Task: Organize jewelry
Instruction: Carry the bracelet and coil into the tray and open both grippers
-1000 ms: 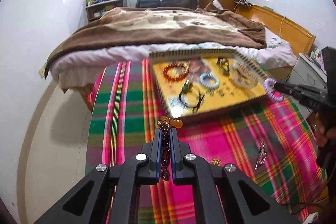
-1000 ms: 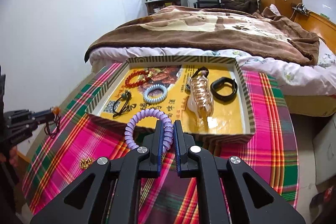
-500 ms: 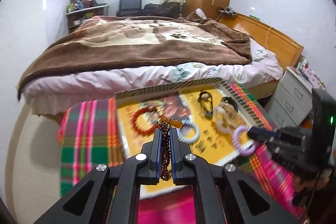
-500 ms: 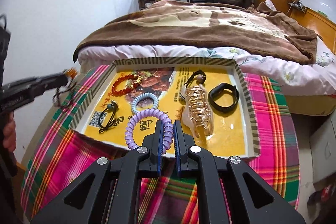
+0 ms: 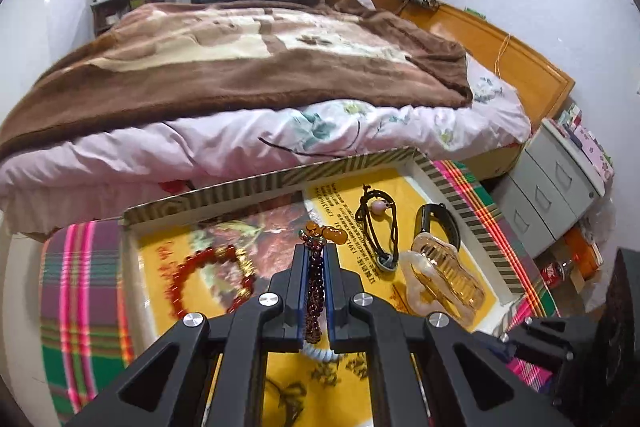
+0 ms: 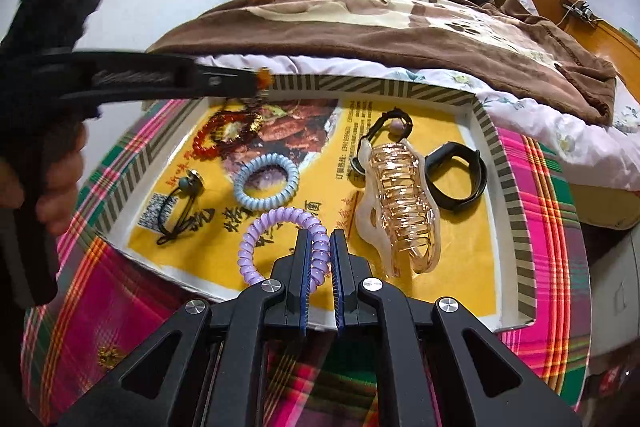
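While both hover above tray (image 6: 516, 211), each gripper pinches 1 bracelet, seemingly.

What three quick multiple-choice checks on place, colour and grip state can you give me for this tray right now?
1. Where does the black band lie?
A. on the cloth
B. in the tray, right of the clear hair claw
C. on the bed

2. What colour is the coil tie in the right tongs?
A. purple
B. blue
C. red

3. What are the left tongs doing?
A. open, empty
B. shut, empty
C. shut on a dark bead bracelet

Answers: 1 B, it lies inside the rim. 2 A, the blue one lies loose. 3 C, beads sit between them.
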Tool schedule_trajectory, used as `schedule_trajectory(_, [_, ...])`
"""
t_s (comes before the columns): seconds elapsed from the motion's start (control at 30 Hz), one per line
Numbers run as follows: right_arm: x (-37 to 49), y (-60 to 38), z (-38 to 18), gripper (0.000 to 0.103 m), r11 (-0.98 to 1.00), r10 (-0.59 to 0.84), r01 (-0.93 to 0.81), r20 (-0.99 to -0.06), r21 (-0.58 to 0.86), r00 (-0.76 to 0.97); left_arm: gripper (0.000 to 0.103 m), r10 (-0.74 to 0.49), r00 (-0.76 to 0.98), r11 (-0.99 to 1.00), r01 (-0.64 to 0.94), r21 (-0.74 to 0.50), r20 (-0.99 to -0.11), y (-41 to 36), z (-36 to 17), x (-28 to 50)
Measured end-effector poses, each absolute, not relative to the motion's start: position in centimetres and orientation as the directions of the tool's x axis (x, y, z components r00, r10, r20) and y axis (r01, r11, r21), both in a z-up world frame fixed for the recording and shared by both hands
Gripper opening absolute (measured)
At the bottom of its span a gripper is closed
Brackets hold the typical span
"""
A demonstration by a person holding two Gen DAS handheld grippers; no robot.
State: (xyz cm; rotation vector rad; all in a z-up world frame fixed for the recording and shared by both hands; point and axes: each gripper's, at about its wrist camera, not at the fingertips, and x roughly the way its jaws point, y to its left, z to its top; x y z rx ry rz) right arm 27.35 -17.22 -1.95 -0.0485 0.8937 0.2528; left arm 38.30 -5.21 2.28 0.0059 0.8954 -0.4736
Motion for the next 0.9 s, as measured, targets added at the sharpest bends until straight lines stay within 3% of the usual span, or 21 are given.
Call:
schedule_trajectory(0.7, [28.4, -17.4, -3.5, 0.012, 0.976, 0.177, -0.21, -0.786, 0.061, 0.593, 0.008, -0.315, 0.518, 0.927, 0.349, -0.14, -0.795, -6.4, -0.5, 41.6])
schedule_trajectory(0.8, [28.2, -17.5, -3.2, 0.016, 0.976, 0.184, -0.205, -0.777, 0.073, 0.601, 0.022, -0.32, 0.523, 0.925, 0.352, -0.142, -0.79, -6.3, -0.2, 41.4])
schedule_trajectory(0.83, [28.1, -17.5, -3.2, 0.017, 0.977, 0.185, -0.201, -0.777, 0.076, 0.602, 0.034, -0.321, 0.523, 0.925, 0.353, -0.143, -0.789, -6.2, -0.1, 41.3])
schedule_trajectory(0.87, [28.0, -17.6, -3.1, 0.017, 0.977, 0.184, -0.197, -0.777, 0.079, 0.602, 0.04, -0.323, 0.524, 0.925, 0.352, -0.146, -0.788, -6.1, 0.1, 41.2])
schedule_trajectory(0.9, [27.9, -17.6, -3.0, 0.017, 0.978, 0.185, -0.194, -0.774, 0.083, 0.606, 0.04, -0.326, 0.526, 0.924, 0.352, -0.148, -0.786, -6.1, 0.3, 40.9])
